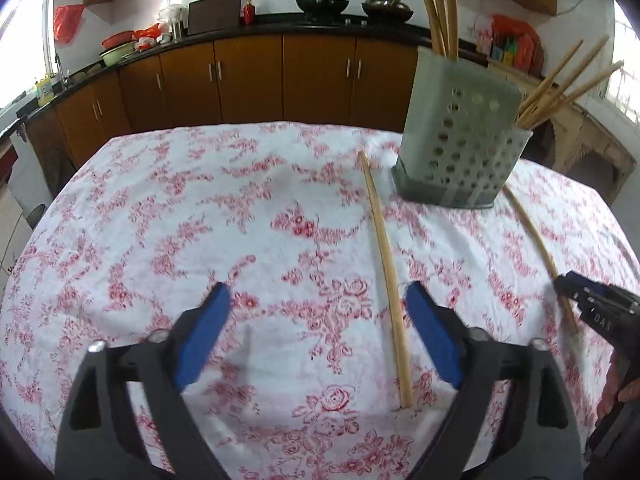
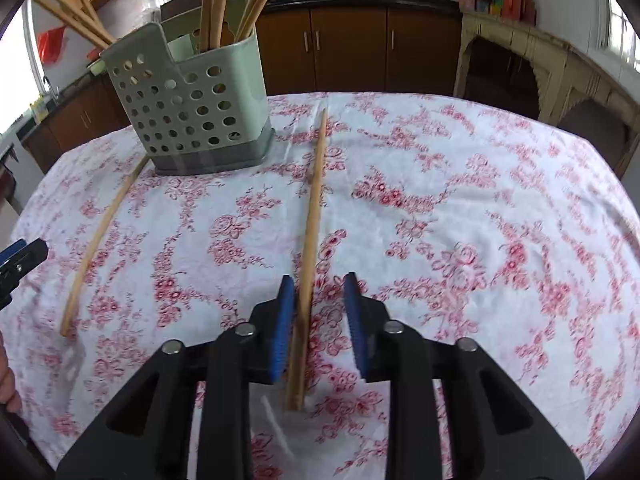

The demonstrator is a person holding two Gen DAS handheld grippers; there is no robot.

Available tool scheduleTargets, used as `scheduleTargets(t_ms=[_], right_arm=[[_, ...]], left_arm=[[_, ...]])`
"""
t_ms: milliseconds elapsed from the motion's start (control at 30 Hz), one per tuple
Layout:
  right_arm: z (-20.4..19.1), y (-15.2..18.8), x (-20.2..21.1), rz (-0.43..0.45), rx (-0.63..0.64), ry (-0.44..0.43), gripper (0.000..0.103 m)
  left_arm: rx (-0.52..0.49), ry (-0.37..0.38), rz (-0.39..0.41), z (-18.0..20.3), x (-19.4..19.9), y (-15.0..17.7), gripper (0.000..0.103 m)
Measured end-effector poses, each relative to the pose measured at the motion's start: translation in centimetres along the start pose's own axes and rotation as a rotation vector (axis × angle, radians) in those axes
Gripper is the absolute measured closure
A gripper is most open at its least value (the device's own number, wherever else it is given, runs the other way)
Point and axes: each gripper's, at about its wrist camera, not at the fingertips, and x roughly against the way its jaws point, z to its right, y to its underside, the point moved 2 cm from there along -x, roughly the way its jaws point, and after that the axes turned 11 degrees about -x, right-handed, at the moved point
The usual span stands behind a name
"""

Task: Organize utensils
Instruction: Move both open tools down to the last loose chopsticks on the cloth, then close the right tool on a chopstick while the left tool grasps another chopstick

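A grey-green perforated utensil holder (image 1: 460, 148) (image 2: 192, 100) stands on the floral tablecloth with several wooden chopsticks upright in it. Two loose chopsticks lie on the cloth. One chopstick (image 1: 386, 272) (image 2: 100, 240) lies between my open left gripper's (image 1: 320, 312) blue pads, close to the right pad (image 1: 432, 332). The other chopstick (image 2: 312, 248) (image 1: 540, 252) lies between the pads of my right gripper (image 2: 320, 308), near the left pad (image 2: 282, 328). The right gripper's jaws are partly open around it and not clamped. The right gripper also shows in the left wrist view (image 1: 592, 300).
The round table (image 1: 160, 220) has a white cloth with red flowers. Brown kitchen cabinets (image 1: 280, 76) with a black counter, woks and bowls run behind it. A carved wooden shelf (image 2: 540, 64) stands to the right.
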Motion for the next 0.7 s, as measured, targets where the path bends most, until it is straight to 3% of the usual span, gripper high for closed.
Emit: scheduleTargets(t_ms=[67, 267, 433, 567, 633, 700], right_arm=[[0.3, -0.1, 0.0, 0.013, -0.005, 0.015, 0.095], [3.1, -1.3, 0.0, 0.036, -0.121, 0.074, 0.096], [3.9, -1.6, 0.2, 0.038, -0.128, 0.082, 0.095], [3.8, -1.4, 0.2, 0.040, -0.129, 0.082, 0.095], [3.7, -1.2, 0.3, 0.040, -0.127, 0.083, 0.095], [3.9, -1.4, 0.5, 0.040, -0.123, 0.084, 0.095]], left_arm=[[-0.014, -0.004, -0.012, 0.5, -0.2, 0.1, 0.008], [-0.039, 0.075, -0.027, 1.8, -1.0, -0.2, 0.013], [-0.019, 0.114, -0.079, 2.7, -2.9, 0.0, 0.038], [-0.058, 0.074, -0.077, 3.9, -3.4, 0.2, 0.054], [-0.090, 0.048, -0.071, 4.4, -3.5, 0.1, 0.083], [-0.076, 0.050, -0.078, 4.0, -3.7, -0.2, 0.094]])
